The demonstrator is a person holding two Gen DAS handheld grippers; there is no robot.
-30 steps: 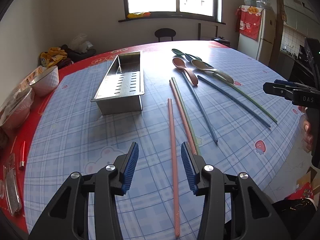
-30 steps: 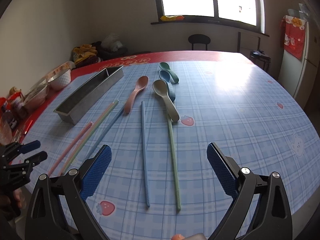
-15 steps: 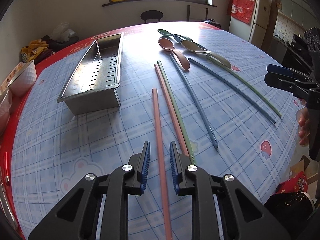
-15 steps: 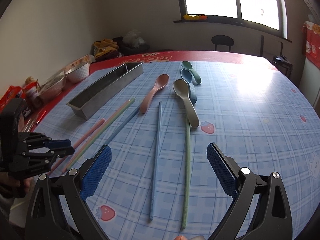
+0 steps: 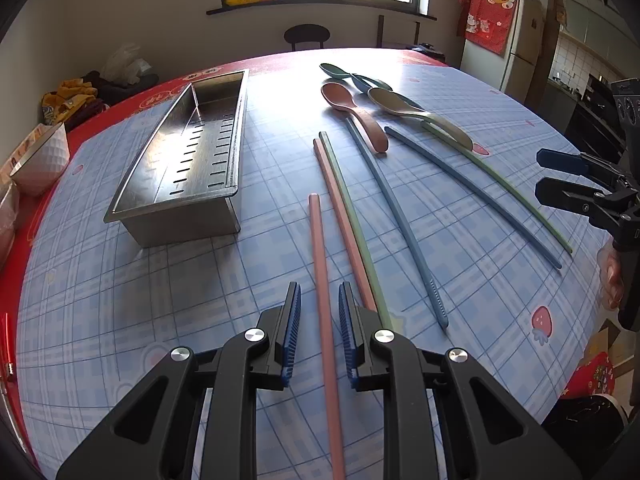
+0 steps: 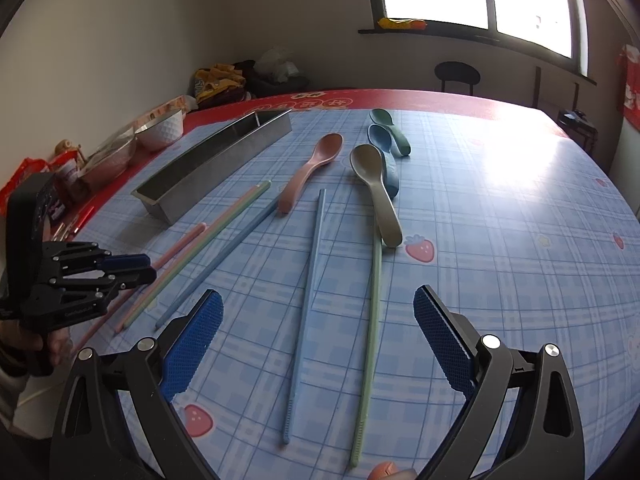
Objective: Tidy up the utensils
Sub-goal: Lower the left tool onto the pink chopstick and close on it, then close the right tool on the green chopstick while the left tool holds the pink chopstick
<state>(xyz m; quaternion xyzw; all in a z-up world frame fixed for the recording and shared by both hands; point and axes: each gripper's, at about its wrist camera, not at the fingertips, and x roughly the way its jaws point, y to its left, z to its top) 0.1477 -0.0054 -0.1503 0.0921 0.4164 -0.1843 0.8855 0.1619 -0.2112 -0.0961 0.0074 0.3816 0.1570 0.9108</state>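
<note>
My left gripper (image 5: 319, 304) is nearly closed around a pink chopstick (image 5: 320, 248) that lies on the table; a small gap shows on each side of the stick. A second pink chopstick (image 5: 340, 216), a green one (image 5: 352, 216), two blue ones (image 5: 396, 216) and a long green one (image 5: 500, 184) lie to its right. Several spoons (image 5: 352, 108) lie beyond them. A steel slotted tray (image 5: 188, 152) stands empty at the left. My right gripper (image 6: 318, 316) is wide open above a blue chopstick (image 6: 312, 280) and a green chopstick (image 6: 372, 300), holding nothing.
A white bowl (image 5: 40, 156) and food packets sit at the table's left edge on the red border. A black stool (image 5: 306, 36) stands beyond the far edge, and a fridge (image 5: 500, 36) is at the right. The right gripper also shows in the left wrist view (image 5: 576, 180).
My left gripper moved forward over the pink chopstick and its jaws narrowed from wide open to close around the stick. The right gripper stayed open and shifted a little.
</note>
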